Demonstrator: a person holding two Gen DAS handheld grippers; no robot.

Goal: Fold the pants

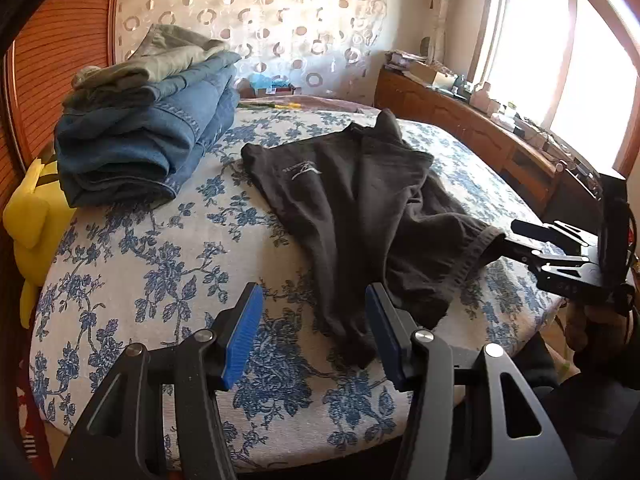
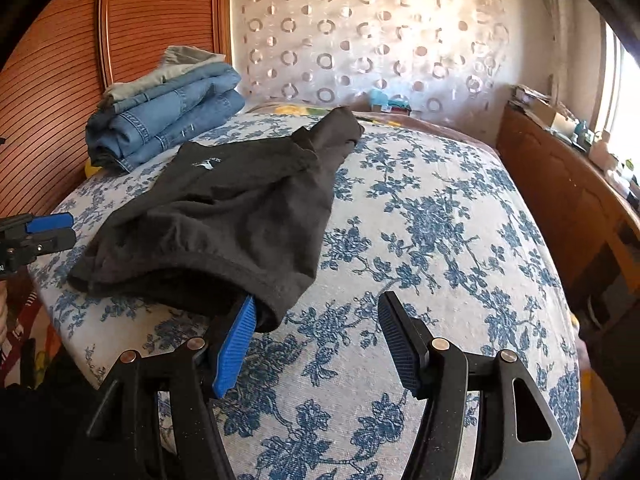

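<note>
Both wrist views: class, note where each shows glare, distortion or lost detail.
Left wrist view: the window is blown out white and the bed edge bows under fisheye; right wrist view: the black pants lose fold detail in shadow, and the wall is washed by sunlight.

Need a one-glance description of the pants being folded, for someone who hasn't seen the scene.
On the blue-floral bed cover, right of the stacked denim, lie the black pants. They are the only dark, unfolded garment, with a small white logo.
</note>
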